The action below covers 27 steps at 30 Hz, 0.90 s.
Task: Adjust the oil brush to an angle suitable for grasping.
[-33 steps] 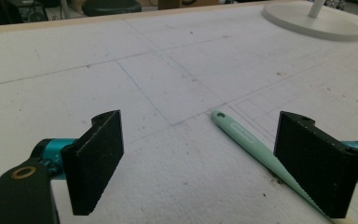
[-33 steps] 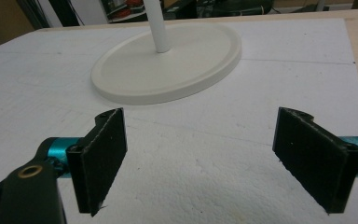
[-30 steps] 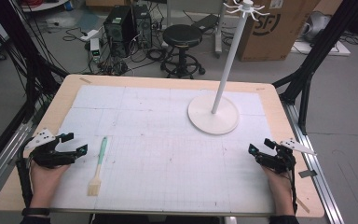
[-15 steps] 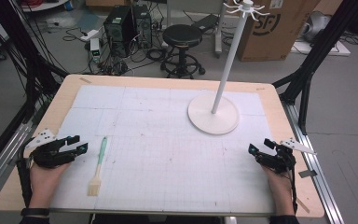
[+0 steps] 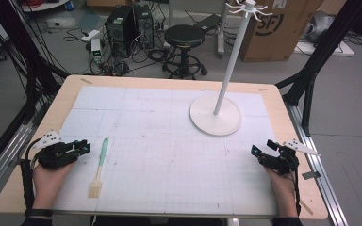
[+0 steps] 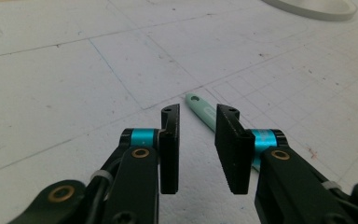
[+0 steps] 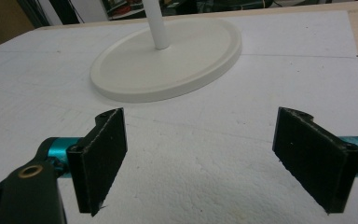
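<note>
A brush (image 5: 101, 160) with a mint-green handle and pale bristles lies on the white mat, its bristles toward the near edge. My left gripper (image 5: 84, 146) rests just left of it. Its jaws have just been closing and stand a narrow gap apart with nothing between them. In the left gripper view the brush handle's end (image 6: 196, 101) lies on the mat just beyond the left gripper (image 6: 198, 114). My right gripper (image 5: 262, 147) rests near the table's right edge, wide open and empty. The right gripper (image 7: 203, 126) faces the stand's round base (image 7: 168, 60).
A white hanger stand (image 5: 215, 115) with a tall pole rises from its round base at the back right of the mat. The wooden table's border (image 5: 37, 127) frames the mat. A stool and computer gear stand on the floor behind.
The left gripper's jaws have drawn much closer together. Both hands, the brush and the stand have stayed where they were.
</note>
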{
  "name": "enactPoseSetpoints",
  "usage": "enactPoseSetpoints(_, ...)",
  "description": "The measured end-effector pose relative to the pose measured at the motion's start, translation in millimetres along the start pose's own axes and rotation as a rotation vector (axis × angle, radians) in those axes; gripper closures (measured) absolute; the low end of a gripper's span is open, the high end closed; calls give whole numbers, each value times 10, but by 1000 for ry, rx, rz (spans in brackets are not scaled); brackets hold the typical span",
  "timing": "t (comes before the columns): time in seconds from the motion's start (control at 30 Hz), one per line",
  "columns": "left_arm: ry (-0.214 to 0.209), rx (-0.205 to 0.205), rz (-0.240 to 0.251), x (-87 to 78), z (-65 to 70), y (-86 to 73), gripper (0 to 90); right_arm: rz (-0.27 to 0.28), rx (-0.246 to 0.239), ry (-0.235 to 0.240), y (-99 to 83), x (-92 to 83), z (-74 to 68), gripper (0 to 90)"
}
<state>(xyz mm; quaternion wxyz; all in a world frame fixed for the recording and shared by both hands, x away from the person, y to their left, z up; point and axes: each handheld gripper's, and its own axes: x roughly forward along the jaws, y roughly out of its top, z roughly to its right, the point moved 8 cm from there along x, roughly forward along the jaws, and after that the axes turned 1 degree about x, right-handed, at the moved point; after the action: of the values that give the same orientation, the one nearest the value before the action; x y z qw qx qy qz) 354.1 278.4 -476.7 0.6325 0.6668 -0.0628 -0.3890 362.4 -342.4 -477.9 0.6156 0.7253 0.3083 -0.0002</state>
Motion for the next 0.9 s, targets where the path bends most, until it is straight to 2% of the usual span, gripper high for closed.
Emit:
enactPoseSetpoints(0.17,12,-28,-25,21,-7,-23,713,5,-11,1,4,4,3,168)
enactPoseSetpoints(0.23,20,-44,-28,16,0,-21,633,6,-12,2,3,0,-1,168)
enactPoseSetpoints(0.4,26,-50,-40,7,43,-32,551,7,-20,-2,3,2,-8,168)
enactPoseSetpoints(0.47,24,-58,-45,30,42,-40,544,7,-23,-3,2,2,-9,168)
enactPoseSetpoints(0.53,27,-48,-49,63,39,-48,558,3,-21,-3,-1,-1,-13,168)
enactPoseSetpoints(0.67,39,-29,-79,126,46,-63,713,4,-29,-4,-1,0,-11,168)
enactPoseSetpoints(0.7,44,-26,-84,138,46,-61,713,4,-29,-4,-1,0,-11,168)
enactPoseSetpoints(0.77,55,-30,-92,167,42,-55,770,4,-26,-4,0,0,-14,168)
enactPoseSetpoints(0.9,68,-42,-107,246,39,-51,811,4,-26,-5,0,0,-13,168)
